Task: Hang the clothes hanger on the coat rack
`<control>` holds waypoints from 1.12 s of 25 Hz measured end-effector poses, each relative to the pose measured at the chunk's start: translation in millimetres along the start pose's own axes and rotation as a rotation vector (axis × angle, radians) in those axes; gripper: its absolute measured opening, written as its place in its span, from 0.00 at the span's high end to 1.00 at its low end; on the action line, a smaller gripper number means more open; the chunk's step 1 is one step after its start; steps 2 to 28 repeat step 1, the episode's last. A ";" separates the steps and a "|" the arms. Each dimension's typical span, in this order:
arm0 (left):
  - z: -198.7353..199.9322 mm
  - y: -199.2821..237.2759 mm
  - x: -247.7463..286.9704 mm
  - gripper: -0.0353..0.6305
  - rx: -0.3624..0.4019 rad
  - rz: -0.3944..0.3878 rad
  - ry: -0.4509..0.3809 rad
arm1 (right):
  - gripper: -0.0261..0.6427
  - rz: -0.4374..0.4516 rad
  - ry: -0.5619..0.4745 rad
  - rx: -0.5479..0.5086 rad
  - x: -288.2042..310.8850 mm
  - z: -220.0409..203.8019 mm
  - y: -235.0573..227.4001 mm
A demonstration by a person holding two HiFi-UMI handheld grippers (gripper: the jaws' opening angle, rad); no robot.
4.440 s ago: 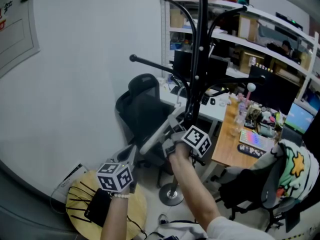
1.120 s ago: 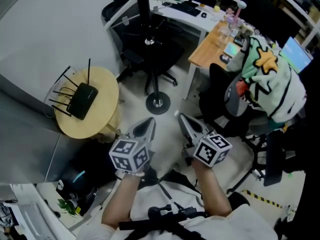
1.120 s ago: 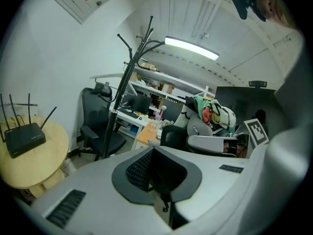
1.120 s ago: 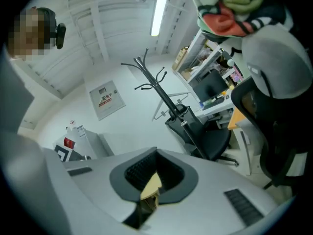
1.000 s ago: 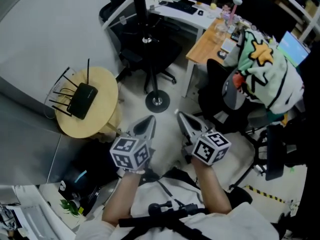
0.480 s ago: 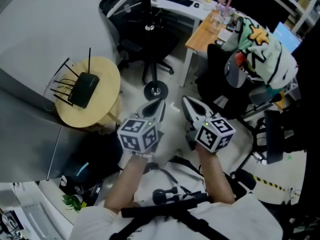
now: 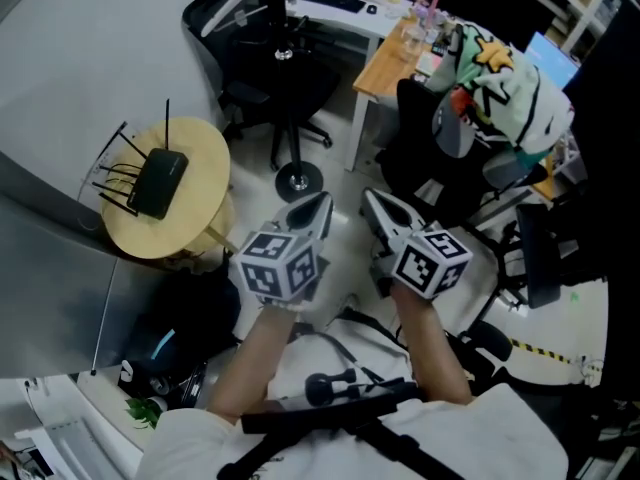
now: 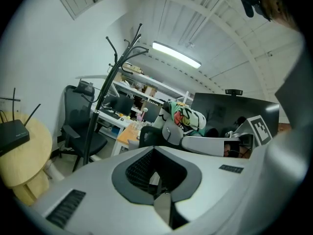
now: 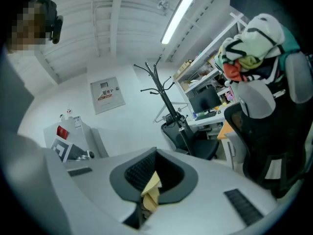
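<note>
Grey left claw (image 7: 320, 204) and right claw (image 7: 370, 200), two in all, are each pressed together and empty, side by side near the coat rack (image 7: 298, 181). One white clothes hanger (image 9: 165, 112) hangs on that rack. One round wooden bench (image 7: 203, 158) beside it carries one black router (image 7: 160, 183).

The head view is dim and slightly soft, perhaps from motion, and its right side sinks into near-black shadow. Both gripper views bow strongly and darken to black at the corners. A ceiling strip light (image 8: 176, 55) glares white overhead. The coat rack (image 8: 126, 53) reads as a dark silhouette against the bright wall (image 8: 44, 48).
</note>
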State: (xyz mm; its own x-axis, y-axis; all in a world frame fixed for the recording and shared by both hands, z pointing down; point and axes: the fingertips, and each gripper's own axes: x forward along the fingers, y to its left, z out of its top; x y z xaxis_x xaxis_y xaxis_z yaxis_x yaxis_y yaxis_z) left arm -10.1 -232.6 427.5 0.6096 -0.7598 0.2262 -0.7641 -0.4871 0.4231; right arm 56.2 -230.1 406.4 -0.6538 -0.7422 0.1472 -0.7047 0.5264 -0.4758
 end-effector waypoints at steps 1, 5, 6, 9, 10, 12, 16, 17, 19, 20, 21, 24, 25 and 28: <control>-0.7 -2.1 0.4 0.96 0.000 -0.004 0.002 | 0.95 -0.001 -0.002 0.007 -2.0 -0.2 -0.7; -0.7 -2.1 0.4 0.96 0.000 -0.004 0.002 | 0.95 -0.001 -0.002 0.007 -2.0 -0.2 -0.7; -0.7 -2.1 0.4 0.96 0.000 -0.004 0.002 | 0.95 -0.001 -0.002 0.007 -2.0 -0.2 -0.7; -0.7 -2.1 0.4 0.96 0.000 -0.004 0.002 | 0.95 -0.001 -0.002 0.007 -2.0 -0.2 -0.7; -0.7 -2.1 0.4 0.96 0.000 -0.004 0.002 | 0.95 -0.001 -0.002 0.007 -2.0 -0.2 -0.7; -0.7 -2.1 0.4 0.96 0.000 -0.004 0.002 | 0.95 -0.001 -0.002 0.007 -2.0 -0.2 -0.7; -0.7 -2.1 0.4 0.96 0.000 -0.004 0.002 | 0.95 -0.001 -0.002 0.007 -2.0 -0.2 -0.7; -0.7 -2.1 0.4 0.96 0.000 -0.004 0.002 | 0.95 -0.001 -0.002 0.007 -2.0 -0.2 -0.7; -0.7 -2.1 0.4 0.96 0.000 -0.004 0.002 | 0.95 -0.001 -0.002 0.007 -2.0 -0.2 -0.7; -0.7 -2.1 0.4 0.96 0.000 -0.004 0.002 | 0.95 -0.001 -0.002 0.007 -2.0 -0.2 -0.7; -0.7 -2.1 0.4 0.96 0.000 -0.004 0.002 | 0.95 -0.001 -0.002 0.007 -2.0 -0.2 -0.7; -0.7 -2.1 0.4 0.96 0.000 -0.004 0.002 | 0.95 -0.001 -0.002 0.007 -2.0 -0.2 -0.7; -0.7 -2.1 0.4 0.96 0.000 -0.004 0.002 | 0.95 -0.001 -0.002 0.007 -2.0 -0.2 -0.7; -0.7 -2.1 0.4 0.96 0.000 -0.004 0.002 | 0.95 -0.001 -0.002 0.007 -2.0 -0.2 -0.7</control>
